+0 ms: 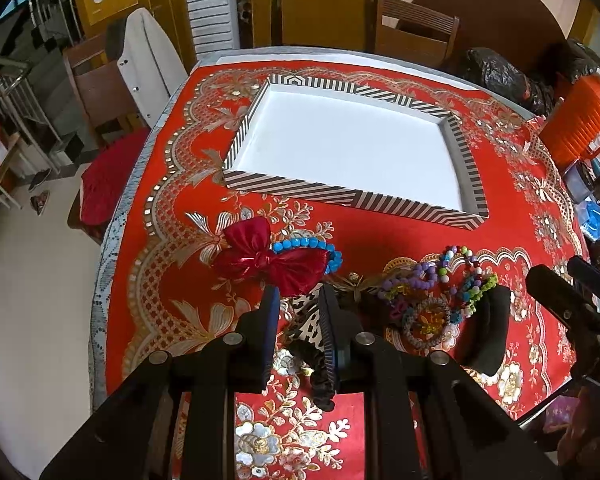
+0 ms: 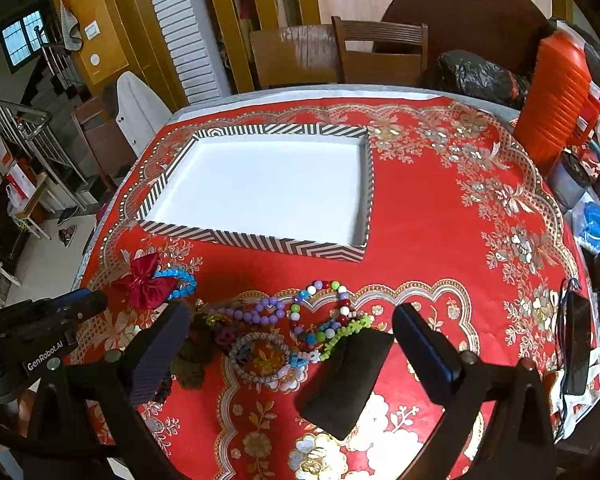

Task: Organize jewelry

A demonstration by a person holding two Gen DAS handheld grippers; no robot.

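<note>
A striped box lid with a white inside (image 1: 356, 148) (image 2: 260, 184) lies empty on the red tablecloth. In front of it lie a red bow (image 1: 268, 260) (image 2: 144, 280), a blue bead bracelet (image 1: 312, 246) (image 2: 180, 278), a heap of coloured bead bracelets (image 1: 440, 284) (image 2: 300, 320) and a black pad (image 1: 486, 328) (image 2: 348, 380). My left gripper (image 1: 298, 300) is open, its fingers just behind the bow, above a black-and-white scrunchie (image 1: 308, 328). My right gripper (image 2: 290, 320) is wide open over the bracelet heap and the black pad.
An orange ribbed container (image 2: 552, 92) and black bags (image 2: 480, 72) stand at the table's far right. A dark phone-like item (image 2: 576, 344) lies at the right edge. Wooden chairs (image 2: 380, 52) stand behind the table, with one at its left (image 1: 100, 92).
</note>
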